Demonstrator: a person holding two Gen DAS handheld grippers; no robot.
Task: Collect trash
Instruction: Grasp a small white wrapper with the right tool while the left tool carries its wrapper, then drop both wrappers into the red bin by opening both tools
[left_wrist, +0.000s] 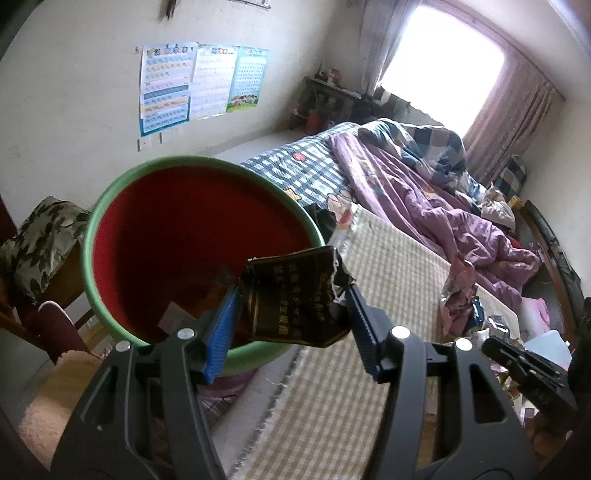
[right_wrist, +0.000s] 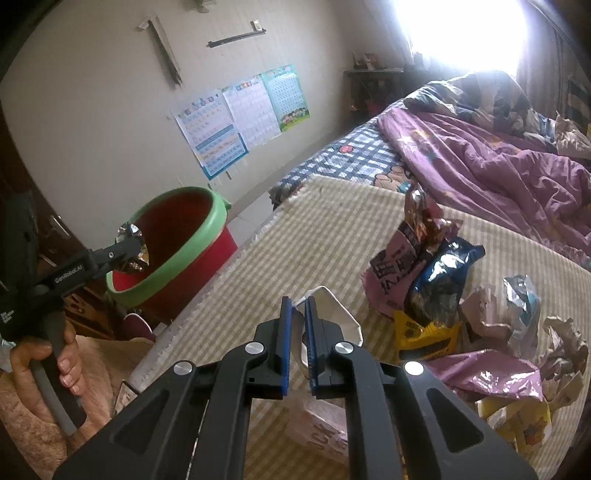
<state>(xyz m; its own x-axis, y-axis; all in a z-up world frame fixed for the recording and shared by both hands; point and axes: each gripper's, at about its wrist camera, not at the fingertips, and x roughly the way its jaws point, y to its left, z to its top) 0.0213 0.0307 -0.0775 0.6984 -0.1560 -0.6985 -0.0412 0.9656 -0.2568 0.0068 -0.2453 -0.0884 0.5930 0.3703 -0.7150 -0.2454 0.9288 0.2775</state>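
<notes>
Left hand-held gripper (left_wrist: 291, 302) grasps a dark torn wrapper (left_wrist: 295, 299), held over the rim of the red bin (left_wrist: 199, 258) with green lip. Risk: wrapper sits at the near rim; if let go here it may catch the lip and drop to the floor. Right hand-held gripper (right_wrist: 300, 317) is clenched on a white paper cup (right_wrist: 332, 314); thin wall could crumple and slip. More wrappers (right_wrist: 436, 291) lie on the checked bed cover (right_wrist: 295, 240), right of the cup. Bedroom: wall posters, rumpled purple quilt, bright window.

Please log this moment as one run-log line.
left gripper: shut on dark wrapper, over red bin | right gripper: shut on white packet | bed
</notes>
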